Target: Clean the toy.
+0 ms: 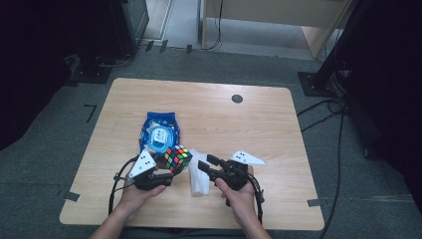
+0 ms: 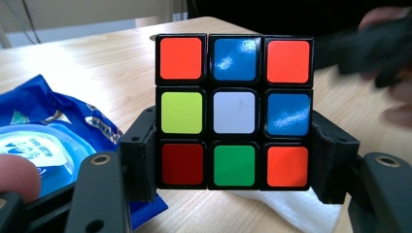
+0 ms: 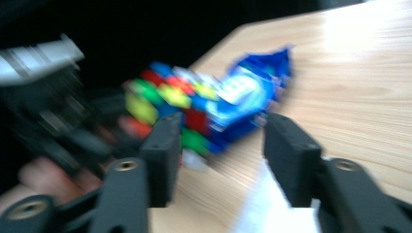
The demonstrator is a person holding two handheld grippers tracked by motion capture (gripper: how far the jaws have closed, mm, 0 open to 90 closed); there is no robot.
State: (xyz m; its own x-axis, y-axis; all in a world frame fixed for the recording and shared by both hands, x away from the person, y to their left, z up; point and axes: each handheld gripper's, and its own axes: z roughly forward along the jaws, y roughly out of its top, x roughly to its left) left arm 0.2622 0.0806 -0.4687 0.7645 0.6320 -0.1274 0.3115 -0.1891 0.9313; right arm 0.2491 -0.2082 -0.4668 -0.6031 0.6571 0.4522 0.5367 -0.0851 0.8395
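The left gripper (image 2: 233, 170) fingers clamp the puzzle cube (image 2: 234, 110); the right gripper (image 3: 218, 141), fingers apart and empty, faces it from the right.

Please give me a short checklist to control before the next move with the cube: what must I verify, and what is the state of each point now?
1. Left gripper grips the multicoloured puzzle cube: ok, its black pads press on both sides of the cube.
2. Cube sits straight between the pads: ok in the left gripper view.
3. Right gripper is free: ok, its jaws stand apart with nothing between them.
4. Right gripper is lined up with the cube: cannot tell, the right gripper view is blurred.
5. Blue plastic packet is out of the way: not ok, it lies right behind the cube.
6. White folded cloth is out of the way: not ok, it lies beside the right gripper's jaws.
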